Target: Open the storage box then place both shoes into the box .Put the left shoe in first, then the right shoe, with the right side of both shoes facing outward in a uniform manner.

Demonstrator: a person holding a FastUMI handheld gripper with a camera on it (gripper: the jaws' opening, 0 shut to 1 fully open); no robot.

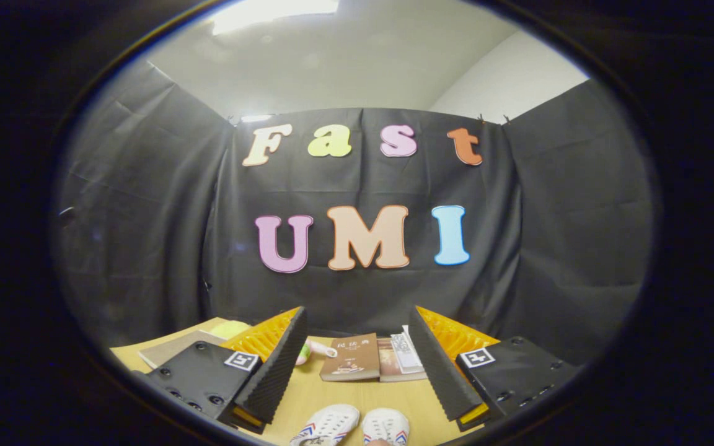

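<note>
Two white shoes with red and blue stripes lie side by side on the wooden table (pixel 357 396): one shoe (pixel 327 425) to the left, the other shoe (pixel 387 426) to the right. Only their toe ends show, low between my fingers. My gripper (pixel 357 365) hangs above the table with its fingers wide apart and nothing between them. The left finger (pixel 279 365) and the right finger (pixel 434 365) stand on either side of the shoes.
Beyond the fingers, near the back wall, lie a brown book (pixel 352 358) and a second book with a paper slip (pixel 401 358). A pink and green small object (pixel 313 352) sits by the left finger. A grey board (pixel 171 350) and a yellow-green item (pixel 230 328) lie at the far left.
</note>
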